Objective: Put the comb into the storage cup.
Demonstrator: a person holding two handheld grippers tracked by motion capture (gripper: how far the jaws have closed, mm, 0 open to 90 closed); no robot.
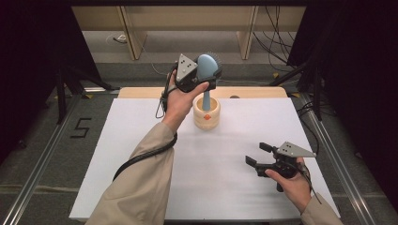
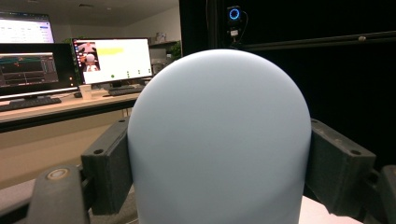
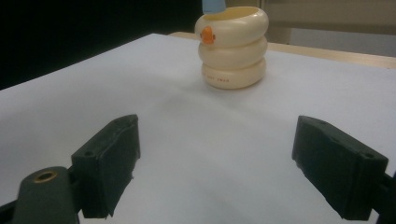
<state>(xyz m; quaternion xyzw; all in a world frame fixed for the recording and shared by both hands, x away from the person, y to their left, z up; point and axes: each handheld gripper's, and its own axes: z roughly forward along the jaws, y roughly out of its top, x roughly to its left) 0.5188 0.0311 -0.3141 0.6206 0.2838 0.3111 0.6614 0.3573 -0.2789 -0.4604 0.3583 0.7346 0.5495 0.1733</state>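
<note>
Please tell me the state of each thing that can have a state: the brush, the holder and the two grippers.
Blue hairbrush: upright, handle down inside the holder, head clamped by the left gripper.
Cream ringed holder: upright on the white table, brush handle inside it.
Left gripper: jaws shut on the brush head.
Right gripper: jaws open, nothing between them, low over the table.

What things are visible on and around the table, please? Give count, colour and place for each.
brush: one, pale blue, head clamped in the left hand-held gripper, handle down in the holder
holder: one, cream with an orange spot, ringed, far middle of the table
table: one, white top, wooden far edge
monitors: several, lit, on a desk behind
left hand-held gripper: one, black, above the holder
right hand-held gripper: one, black, open, near right of the table
sleeves: two, beige, bottom edge
</note>
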